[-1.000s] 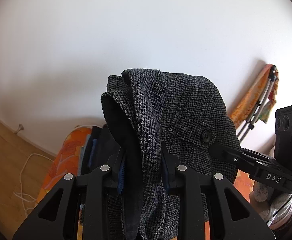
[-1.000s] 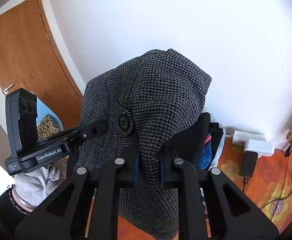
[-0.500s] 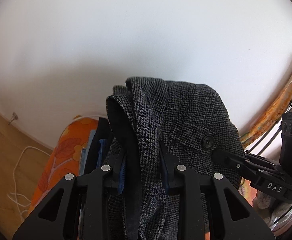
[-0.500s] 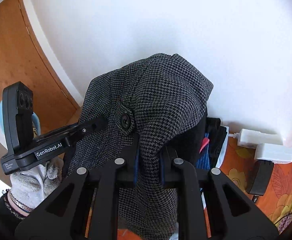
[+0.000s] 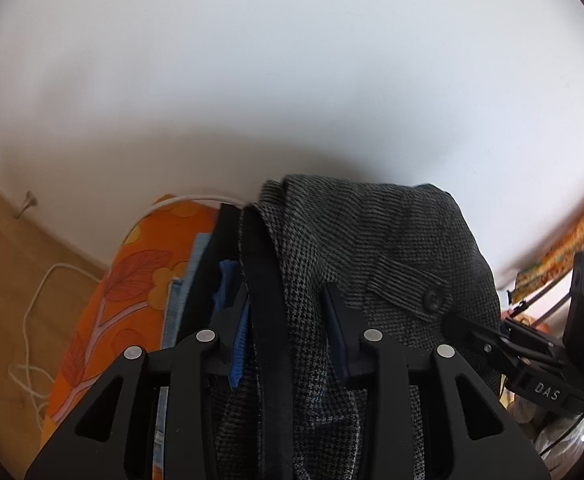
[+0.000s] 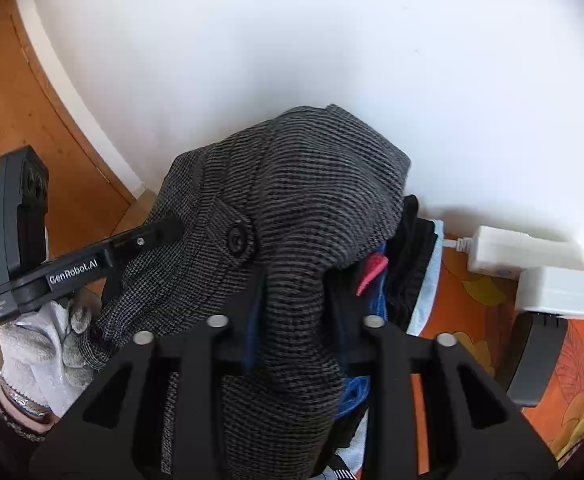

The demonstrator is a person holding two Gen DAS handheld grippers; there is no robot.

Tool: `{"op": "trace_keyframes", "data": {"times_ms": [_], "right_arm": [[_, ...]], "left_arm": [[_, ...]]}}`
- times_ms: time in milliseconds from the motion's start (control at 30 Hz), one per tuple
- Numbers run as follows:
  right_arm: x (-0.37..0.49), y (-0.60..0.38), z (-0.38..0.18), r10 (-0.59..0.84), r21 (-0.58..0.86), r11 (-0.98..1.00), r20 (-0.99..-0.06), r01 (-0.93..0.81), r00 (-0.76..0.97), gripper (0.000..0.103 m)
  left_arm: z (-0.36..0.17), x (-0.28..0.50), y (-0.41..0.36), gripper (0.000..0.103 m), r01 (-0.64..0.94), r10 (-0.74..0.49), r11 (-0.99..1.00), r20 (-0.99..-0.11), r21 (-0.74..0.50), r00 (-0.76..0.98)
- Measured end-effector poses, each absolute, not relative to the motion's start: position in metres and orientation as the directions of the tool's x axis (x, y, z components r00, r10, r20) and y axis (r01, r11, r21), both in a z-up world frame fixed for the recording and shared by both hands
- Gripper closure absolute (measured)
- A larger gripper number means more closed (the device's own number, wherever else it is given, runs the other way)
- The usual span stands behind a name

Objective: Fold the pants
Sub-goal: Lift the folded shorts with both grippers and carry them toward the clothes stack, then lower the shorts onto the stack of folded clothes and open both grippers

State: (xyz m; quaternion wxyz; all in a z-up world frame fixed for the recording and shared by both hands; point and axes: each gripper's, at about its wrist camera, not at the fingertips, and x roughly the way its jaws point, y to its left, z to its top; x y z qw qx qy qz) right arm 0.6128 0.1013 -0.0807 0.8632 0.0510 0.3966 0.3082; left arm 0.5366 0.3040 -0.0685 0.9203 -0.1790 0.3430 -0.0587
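Between the fingers of my left gripper (image 5: 288, 336) the grey houndstooth pants (image 5: 372, 264) hang bunched; my right gripper (image 6: 296, 312) pinches the same waistband just beside a buttoned tab (image 6: 234, 236). Both are clamped on cloth. I judge the wool soft, fairly heavy and floppy — best held at the waistband corners.

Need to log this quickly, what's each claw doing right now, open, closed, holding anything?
Left claw: closed on the grey houndstooth pants.
Right claw: closed on the same pants.
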Motion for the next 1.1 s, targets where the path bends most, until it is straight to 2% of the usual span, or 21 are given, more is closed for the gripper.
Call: {"op": "trace_keyframes", "data": {"times_ms": [100, 267, 533, 700, 800, 867, 933, 1100], "right_arm": [[0.612, 0.085, -0.077, 0.588, 0.342, 0.797, -0.63, -0.498, 0.508, 0.066], [0.614, 0.058, -0.062, 0.61, 0.363, 0.789, -0.559, -0.496, 0.561, 0.066], [0.62, 0.075, -0.041, 0.631, 0.304, 0.766, -0.52, -0.566, 0.575, 0.066], [0.644, 0.095, -0.053, 0.636, 0.297, 0.751, -0.566, -0.59, 0.524, 0.066], [0.656, 0.099, -0.061, 0.579, 0.227, 0.785, -0.6, -0.576, 0.553, 0.068], [0.666, 0.097, -0.065, 0.551, 0.22, 0.804, -0.625, -0.552, 0.553, 0.068], [0.674, 0.094, -0.074, 0.528, 0.217, 0.82, -0.644, -0.53, 0.554, 0.066], [0.673, 0.102, -0.075, 0.474, 0.131, 0.839, -0.652, -0.528, 0.592, 0.066]], "left_arm": [[-0.057, 0.528, 0.317, 0.069, -0.061, -0.163, 0.941, -0.606, -0.332, 0.778], [-0.031, 0.493, 0.324, 0.07, -0.022, -0.169, 0.947, -0.556, -0.321, 0.814], [-0.028, 0.45, 0.279, 0.07, 0.133, -0.263, 0.957, -0.58, -0.256, 0.771], [-0.046, 0.449, 0.255, 0.07, 0.192, -0.266, 0.964, -0.628, -0.186, 0.731], [-0.066, 0.455, 0.261, 0.069, 0.165, -0.231, 0.973, -0.668, -0.161, 0.708], [-0.079, 0.457, 0.274, 0.069, 0.15, -0.258, 0.965, -0.665, -0.216, 0.701], [-0.084, 0.459, 0.278, 0.069, 0.151, -0.258, 0.965, -0.662, -0.216, 0.704], [-0.06, 0.449, 0.268, 0.072, 0.159, -0.252, 0.967, -0.629, -0.201, 0.736]]}}
